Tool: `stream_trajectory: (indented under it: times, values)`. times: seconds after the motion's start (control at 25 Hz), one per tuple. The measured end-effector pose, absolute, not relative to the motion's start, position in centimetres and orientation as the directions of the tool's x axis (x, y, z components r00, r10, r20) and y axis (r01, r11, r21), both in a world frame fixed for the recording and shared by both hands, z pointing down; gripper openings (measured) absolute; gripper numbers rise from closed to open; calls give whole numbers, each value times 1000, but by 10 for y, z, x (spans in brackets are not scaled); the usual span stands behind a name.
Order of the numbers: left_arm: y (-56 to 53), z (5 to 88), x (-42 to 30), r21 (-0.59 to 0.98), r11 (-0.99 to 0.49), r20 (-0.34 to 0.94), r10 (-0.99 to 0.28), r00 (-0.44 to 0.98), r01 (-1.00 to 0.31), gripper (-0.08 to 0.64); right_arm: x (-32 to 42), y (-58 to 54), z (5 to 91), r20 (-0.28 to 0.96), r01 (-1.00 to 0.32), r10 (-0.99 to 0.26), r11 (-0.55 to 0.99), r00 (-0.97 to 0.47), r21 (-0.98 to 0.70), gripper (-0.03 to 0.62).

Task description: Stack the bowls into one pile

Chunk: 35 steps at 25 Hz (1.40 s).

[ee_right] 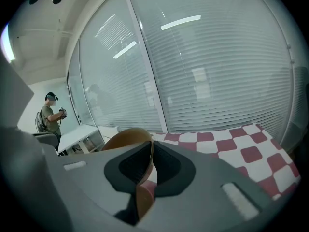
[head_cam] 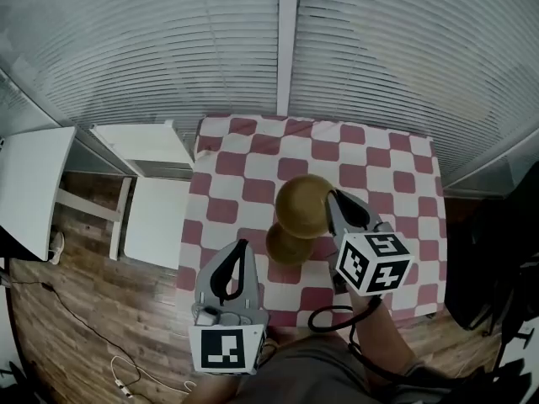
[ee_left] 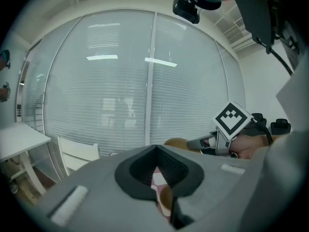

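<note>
The right tool (head_cam: 331, 197) (ee_right: 148, 146) is closed on the rim of a brown bowl (head_cam: 303, 205) (ee_right: 126, 138). The thin wall of this bowl stands between the two jaws and is tilted on its edge. The tool points away from the person and a little to the left. The bare right forearm (head_cam: 383, 337) reaches forward behind it from the bottom of the head view.

The bowl is held up over the worktop (head_cam: 396, 168), which has a red and white checked cloth (ee_right: 251, 151). In the head view it partly covers the second bowl (head_cam: 288, 246), which is on the cloth just nearer to the person. I cannot tell if the two bowls touch.

The left tool (head_cam: 243, 245) (ee_left: 155, 149) has its jaws together at the tips, with nothing between them. It is over the near left part of the worktop, beside the second bowl (ee_left: 165, 203), apart from it, and points forward.

A white chair (head_cam: 156, 217) stands to the left of the worktop.
</note>
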<state>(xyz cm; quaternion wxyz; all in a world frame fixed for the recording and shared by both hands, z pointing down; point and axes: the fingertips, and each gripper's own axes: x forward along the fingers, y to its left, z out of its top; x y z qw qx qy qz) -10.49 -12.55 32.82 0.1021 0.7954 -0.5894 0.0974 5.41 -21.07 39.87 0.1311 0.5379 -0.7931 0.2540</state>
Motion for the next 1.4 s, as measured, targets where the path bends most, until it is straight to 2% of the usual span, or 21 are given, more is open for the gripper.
stream_trajectory:
  times: [0.24,0.96,1.28,1.4]
  values:
    - [-100,334,-106,62,-297,264,-916,302,-953,0,45,-178,421,516,-919,-762,296,-391,-259,44]
    - [-89,395,-103,100,-262,397,-874,280,-960,0,29,-147,511,643,-914,-651,328,-403,-239,48]
    - [-92,403,-102,98,-244,409,-874,263,-965,0,28,-151,515,642,-901,-644,387,-416,-195,104]
    - [-92,399,-101,99,-244,399,-878,263,-965,0,32,-154,507,624,-905,-666,386,-409,-182,106]
